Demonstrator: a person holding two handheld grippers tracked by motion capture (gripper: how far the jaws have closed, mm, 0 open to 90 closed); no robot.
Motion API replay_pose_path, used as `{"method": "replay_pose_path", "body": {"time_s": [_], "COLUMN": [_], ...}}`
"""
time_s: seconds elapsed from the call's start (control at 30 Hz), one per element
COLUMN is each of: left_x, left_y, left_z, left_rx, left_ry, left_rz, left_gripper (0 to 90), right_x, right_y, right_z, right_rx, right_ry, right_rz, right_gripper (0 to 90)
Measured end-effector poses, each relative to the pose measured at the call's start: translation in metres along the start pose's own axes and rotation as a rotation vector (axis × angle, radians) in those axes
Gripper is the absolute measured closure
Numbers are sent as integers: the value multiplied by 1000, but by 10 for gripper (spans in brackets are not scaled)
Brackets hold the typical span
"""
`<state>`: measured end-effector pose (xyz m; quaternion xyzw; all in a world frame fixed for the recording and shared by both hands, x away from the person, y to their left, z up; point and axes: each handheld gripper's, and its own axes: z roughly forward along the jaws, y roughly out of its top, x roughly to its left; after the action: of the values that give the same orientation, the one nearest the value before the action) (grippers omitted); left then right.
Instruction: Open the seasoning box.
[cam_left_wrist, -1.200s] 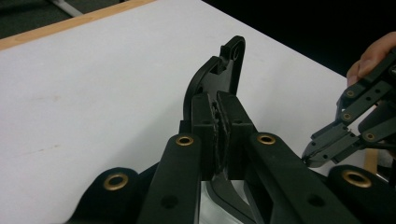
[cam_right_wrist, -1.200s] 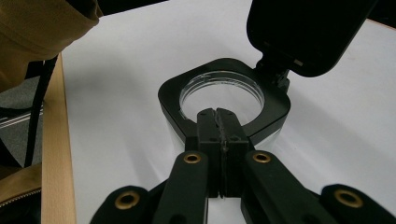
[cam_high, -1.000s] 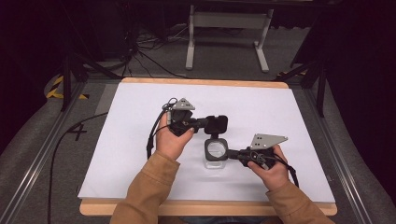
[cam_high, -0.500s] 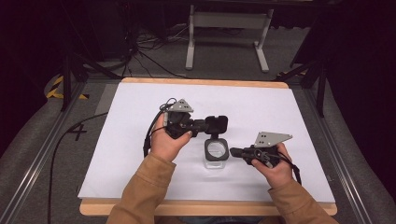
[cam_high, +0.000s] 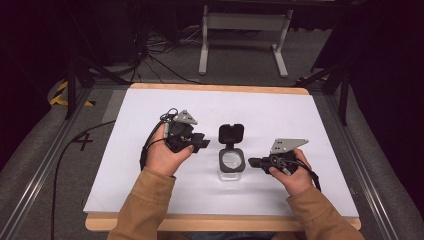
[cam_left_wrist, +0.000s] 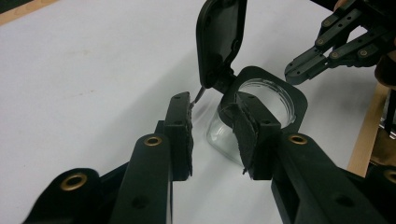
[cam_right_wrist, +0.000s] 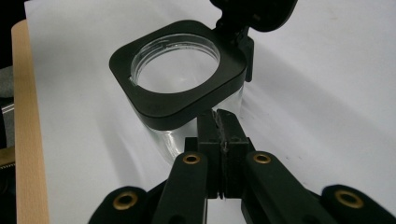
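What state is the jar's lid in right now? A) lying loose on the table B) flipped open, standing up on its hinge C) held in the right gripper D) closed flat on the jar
B: the black lid stands up from the hinge behind the jar, leaving the round mouth uncovered.

Your bench (cam_high: 150, 105) carries a white sheet over a wooden top. Grey carpet floor (cam_high: 165, 70) lies beyond it, crossed by black cables (cam_high: 150, 55). A grey metal stand (cam_high: 243, 30) sits behind. Yellow-black tape (cam_high: 62, 92) marks the floor at left; the room beyond is dark.
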<state>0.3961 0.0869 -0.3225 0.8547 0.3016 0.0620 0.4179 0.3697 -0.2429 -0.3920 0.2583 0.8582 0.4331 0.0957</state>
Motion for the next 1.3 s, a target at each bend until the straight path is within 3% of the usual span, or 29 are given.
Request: {"method": "replay_pose_path", "body": {"time_s": [0.37,0.8,1.1,1.3], "left_x": [2,2,11,21], "left_y": [-2,-2,-12,-19], "left_z": [-1,3,-4,-8], "left_rx": [10,12,62,67], "left_ry": [-4,-15,15,30], "left_rz": [-10,-5,-29,-66], "left_gripper": [674,668,641,634], "right_x": [5,7,-17,-36], "right_y": [-1,-1,4,1], "right_z": [11,8,-26,-42], "right_rx": [46,43,-32,-58], "right_ry": [27,49,-42,-70], "right_rz": [-19,-11,24,89], "right_gripper": [899,898,872,827]}}
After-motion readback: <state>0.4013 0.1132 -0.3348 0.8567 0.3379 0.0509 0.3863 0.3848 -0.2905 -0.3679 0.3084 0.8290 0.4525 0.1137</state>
